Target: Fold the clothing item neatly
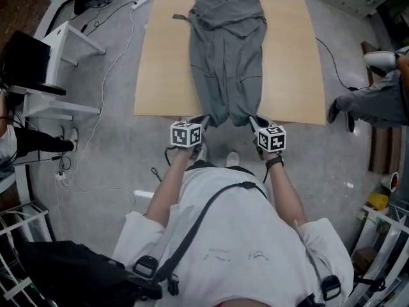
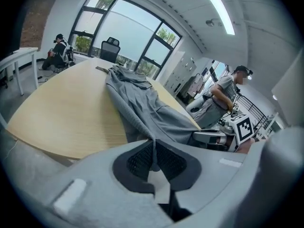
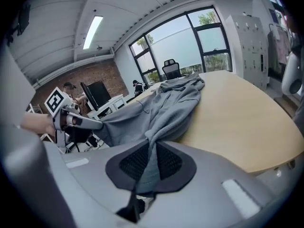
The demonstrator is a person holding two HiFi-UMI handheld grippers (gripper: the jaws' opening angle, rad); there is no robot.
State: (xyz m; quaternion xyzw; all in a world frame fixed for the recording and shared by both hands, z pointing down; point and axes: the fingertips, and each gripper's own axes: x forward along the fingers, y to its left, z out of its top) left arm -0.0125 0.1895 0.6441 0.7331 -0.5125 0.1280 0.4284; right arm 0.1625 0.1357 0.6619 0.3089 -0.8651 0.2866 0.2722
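A long grey garment (image 1: 227, 50) lies lengthwise down the middle of the light wooden table (image 1: 163, 69), its near hem lifted off the table's near edge. My left gripper (image 1: 205, 119) is shut on the hem's left corner, and the right gripper (image 1: 252, 121) is shut on its right corner. In the left gripper view the pads (image 2: 142, 158) pinch a thin fold of the garment (image 2: 142, 106), which rises from the table to the left gripper (image 2: 153, 145). In the right gripper view a thicker bunch of the garment (image 3: 166, 106) runs between the pads of the right gripper (image 3: 153, 148).
A white desk (image 1: 64, 40) with a dark monitor stands at the left, with cables (image 1: 105, 69) and a power strip (image 1: 139, 2) on the floor beside it. A seated person's legs (image 1: 370, 101) are at the table's right. A black bag (image 1: 70, 270) lies by my left side.
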